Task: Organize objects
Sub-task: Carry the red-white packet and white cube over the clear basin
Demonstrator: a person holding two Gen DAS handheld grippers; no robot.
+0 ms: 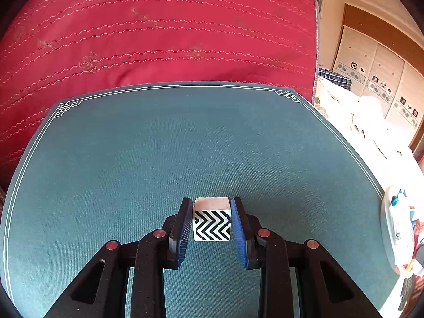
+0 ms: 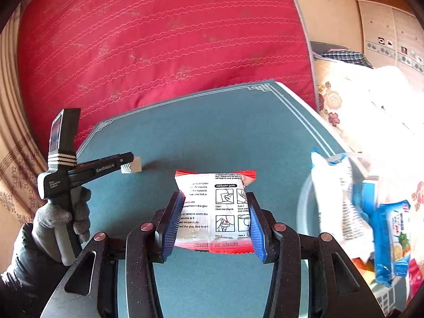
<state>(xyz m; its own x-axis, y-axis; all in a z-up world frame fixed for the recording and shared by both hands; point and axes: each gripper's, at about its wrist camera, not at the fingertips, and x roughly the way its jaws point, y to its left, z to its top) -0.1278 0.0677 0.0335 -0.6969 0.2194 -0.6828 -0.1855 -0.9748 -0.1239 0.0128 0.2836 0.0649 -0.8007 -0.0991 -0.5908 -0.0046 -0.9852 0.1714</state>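
My left gripper (image 1: 212, 206) is shut on a small wooden block (image 1: 212, 225) whose near face has a black-and-white zigzag pattern, held just above the teal mat (image 1: 185, 145). The right wrist view shows that left gripper (image 2: 127, 162) at the left in a gloved hand (image 2: 53, 220), with the block (image 2: 131, 168) at its tips. My right gripper (image 2: 214, 198) is shut on a white packet with red ends and printed instruction pictures (image 2: 216, 206). It holds the packet over the teal mat (image 2: 212, 132).
A clear plastic tub (image 2: 302, 206) with several blue and white packets (image 2: 384, 238) stands at the mat's right edge, and shows in the left wrist view as the tub (image 1: 387, 225). A red quilted cover (image 1: 159, 26) rises behind the mat. Floral bedding (image 2: 334, 100) lies to the right.
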